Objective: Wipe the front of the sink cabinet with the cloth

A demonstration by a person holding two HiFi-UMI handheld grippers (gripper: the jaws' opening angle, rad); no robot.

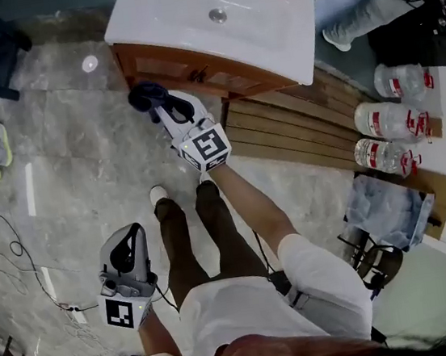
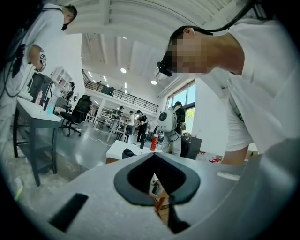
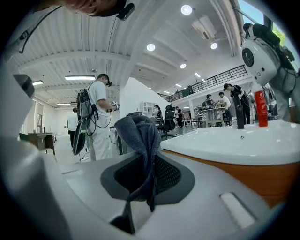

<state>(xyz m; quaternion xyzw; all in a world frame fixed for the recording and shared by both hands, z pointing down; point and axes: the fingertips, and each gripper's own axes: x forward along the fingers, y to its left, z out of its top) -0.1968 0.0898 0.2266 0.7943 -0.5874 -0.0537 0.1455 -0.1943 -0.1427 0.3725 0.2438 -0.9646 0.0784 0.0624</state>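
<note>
Between the jaws of the right gripper (image 1: 158, 107) a dark blue cloth (image 3: 140, 133) is pinched, bunched above the tips. The cloth sits just beside the wooden front of the sink cabinet (image 1: 201, 72), below the white sink (image 1: 185, 11). The left gripper (image 1: 130, 236), jaws pressed together, hangs well apart over the grey floor (image 1: 67, 169).

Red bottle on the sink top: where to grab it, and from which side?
I'd pinch the red bottle around its mid-body, coming level over the front edge of the white sink top. It stands upright, tall and narrow, at the back. Use the empty left hand-held gripper; the right hand-held gripper holds the cloth.
</note>
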